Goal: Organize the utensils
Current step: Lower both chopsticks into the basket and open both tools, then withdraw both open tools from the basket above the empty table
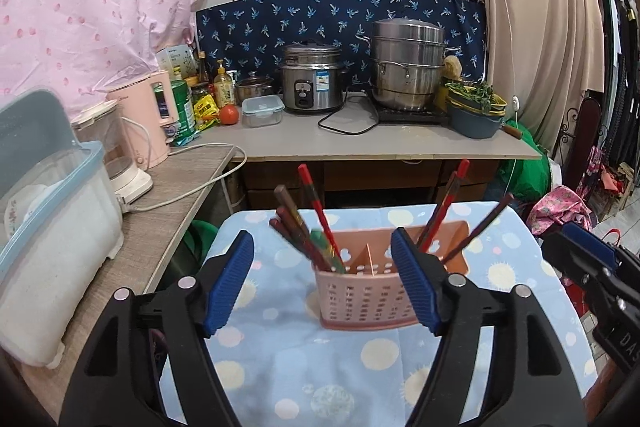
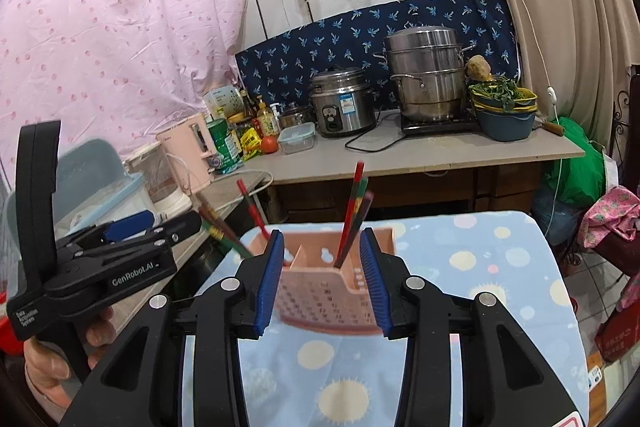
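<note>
Pink holder [image 1: 362, 291], dotted blue cloth [image 1: 280, 355]

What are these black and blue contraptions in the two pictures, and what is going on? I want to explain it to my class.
They are hand-held tongs, one in each of a person's hands, each carrying a camera looking along its fingers. One picture looks from the left tongs, the other from the right tongs. On the spotted blue cloth stands a pink holder with chopsticks in its compartments. Both tongs are open and hold nothing.
</note>
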